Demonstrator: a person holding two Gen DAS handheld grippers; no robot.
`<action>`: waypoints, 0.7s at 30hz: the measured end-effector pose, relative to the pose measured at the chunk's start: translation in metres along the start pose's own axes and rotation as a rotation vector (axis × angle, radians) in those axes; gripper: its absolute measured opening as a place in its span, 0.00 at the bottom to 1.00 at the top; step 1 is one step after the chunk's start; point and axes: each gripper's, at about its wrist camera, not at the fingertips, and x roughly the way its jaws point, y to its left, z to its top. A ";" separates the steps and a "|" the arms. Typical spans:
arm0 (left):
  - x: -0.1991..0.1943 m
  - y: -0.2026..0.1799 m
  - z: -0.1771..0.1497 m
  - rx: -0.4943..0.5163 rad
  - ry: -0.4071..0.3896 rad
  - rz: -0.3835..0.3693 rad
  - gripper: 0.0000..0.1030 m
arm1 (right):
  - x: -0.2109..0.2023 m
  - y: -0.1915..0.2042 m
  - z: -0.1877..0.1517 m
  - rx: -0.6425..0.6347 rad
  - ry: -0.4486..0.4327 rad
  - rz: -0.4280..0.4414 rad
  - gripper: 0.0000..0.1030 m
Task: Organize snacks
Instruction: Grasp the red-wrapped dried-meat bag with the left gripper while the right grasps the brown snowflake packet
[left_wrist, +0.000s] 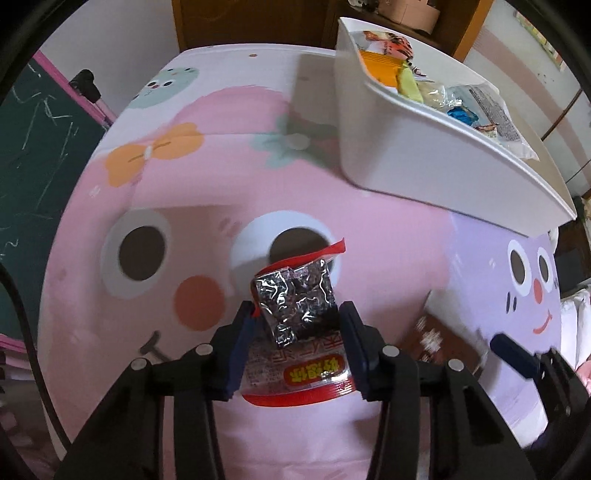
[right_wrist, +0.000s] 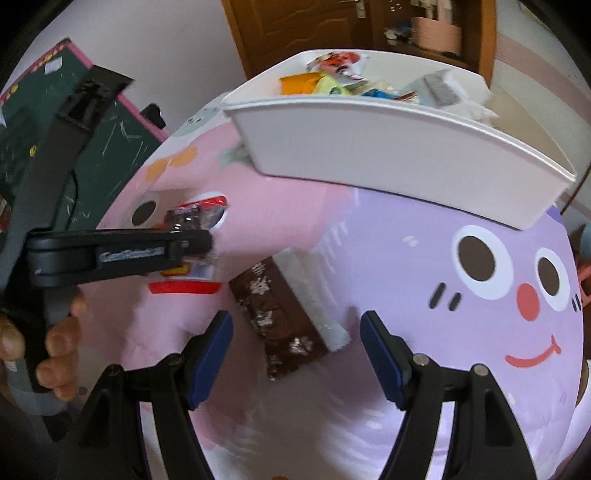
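While loose on the cloth: two snack packets, one white bin.

Soft even indoor daylight, faint shadows, strong fisheye bending with dark corners, motion blur in right view

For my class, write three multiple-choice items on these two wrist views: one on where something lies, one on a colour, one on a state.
1. Where does the brown packet lie?
A. In the white bin
B. On the cartoon cloth, ahead of the right gripper
C. On the chalkboard

2. What colour is the seal edge of the clear snack packet?
A. Red
B. Green
C. Yellow

3. How does the right gripper stand?
A. Shut on the brown packet
B. Shut on nothing
C. Open, holding nothing

Key: 1 B, it rests on the cartoon cloth, outside the white bin. 2 A, red strips at both ends. 3 C, its pads stand apart, clear of the packet.
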 end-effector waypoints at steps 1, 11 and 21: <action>-0.001 0.004 -0.003 0.004 0.000 -0.001 0.44 | 0.003 0.002 0.001 -0.004 0.008 -0.003 0.70; -0.001 0.008 -0.013 0.030 0.000 -0.021 0.44 | 0.015 0.019 -0.001 -0.099 0.022 -0.129 0.48; -0.040 -0.016 -0.024 0.084 -0.063 -0.030 0.43 | -0.011 0.020 0.001 -0.061 0.006 -0.112 0.47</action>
